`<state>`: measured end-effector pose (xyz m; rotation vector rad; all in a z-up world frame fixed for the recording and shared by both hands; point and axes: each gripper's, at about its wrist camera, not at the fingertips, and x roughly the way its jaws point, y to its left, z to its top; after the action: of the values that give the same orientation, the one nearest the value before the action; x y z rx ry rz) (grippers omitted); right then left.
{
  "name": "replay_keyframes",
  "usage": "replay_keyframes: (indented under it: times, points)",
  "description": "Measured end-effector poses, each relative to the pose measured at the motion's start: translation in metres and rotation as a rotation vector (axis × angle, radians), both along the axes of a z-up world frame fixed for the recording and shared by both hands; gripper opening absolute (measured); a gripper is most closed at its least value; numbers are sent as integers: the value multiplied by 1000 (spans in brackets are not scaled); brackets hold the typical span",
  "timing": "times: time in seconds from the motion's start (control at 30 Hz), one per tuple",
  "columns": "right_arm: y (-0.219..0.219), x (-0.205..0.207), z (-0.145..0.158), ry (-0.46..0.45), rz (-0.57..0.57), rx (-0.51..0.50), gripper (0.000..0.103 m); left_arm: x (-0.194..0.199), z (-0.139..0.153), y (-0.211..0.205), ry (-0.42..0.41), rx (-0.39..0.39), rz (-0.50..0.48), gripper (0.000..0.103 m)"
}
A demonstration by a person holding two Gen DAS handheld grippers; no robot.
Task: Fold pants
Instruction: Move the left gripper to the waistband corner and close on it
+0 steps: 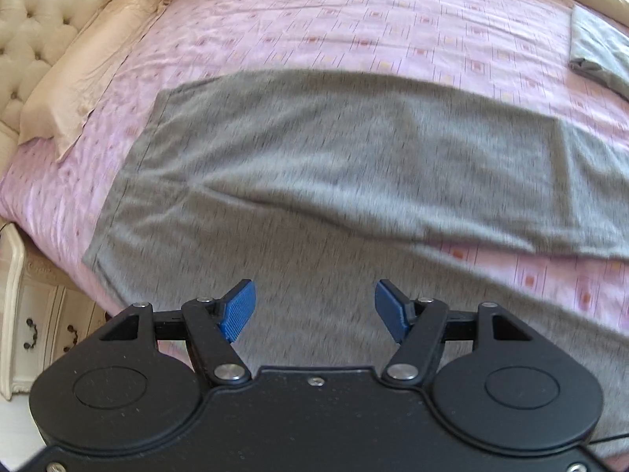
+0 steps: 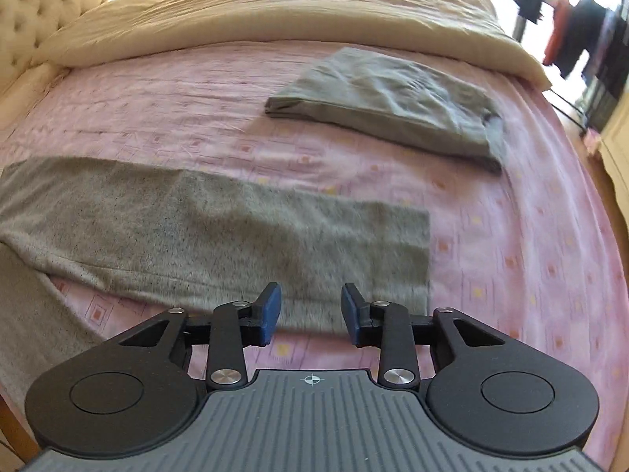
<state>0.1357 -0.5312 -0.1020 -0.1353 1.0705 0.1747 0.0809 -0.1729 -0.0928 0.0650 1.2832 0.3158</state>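
both grippers spread above the grey pants on the bed

the left black two-finger gripper with blue ribbed pads [image 1: 315,310] hangs over the wide waist end of the long grey knit pants [image 1: 314,165], its fingers well apart and holding nothing. the right black two-finger gripper with blue pads [image 2: 311,312] sits over the near edge of a pant leg [image 2: 236,228], close to the hem; its fingers are also apart, though by a narrower gap, and nothing is between them.

the pants lie flat across the pink patterned bedsheet [image 1: 354,19], waist to the left and legs running right, with a strip of sheet showing between the two legs. beyond the leg end, well apart from it, a folded grey garment [image 2: 393,102] rests on the sheet near a cream duvet [image 2: 275,11] bunched along the far side. a cream pillow [image 1: 74,78] lies by the tufted cream headboard [image 1: 27,15]. a white bedside cabinet with dark handles [image 1: 35,314] stands below the bed's corner. dark clothes on a rack [image 2: 582,35] hang past the far right.
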Motion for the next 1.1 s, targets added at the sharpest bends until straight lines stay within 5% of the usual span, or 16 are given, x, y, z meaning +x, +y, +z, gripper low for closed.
replay_keyframes:
  times: [0.37,0.73,0.93,1.1]
  points:
    - [70,121,-52,98,329,-122,38,83,-22,20,41,-21,-37,69]
    - [96,150,-96,235,697,-140,40,164,-46,50,75,-87,-7,69]
    - [92,163,-100,287,661,-100,48,217,-63,64,87,-225,85,70]
    - [95,163,-102,288,707,-107,47,256,-84,71,107,-242,168,76]
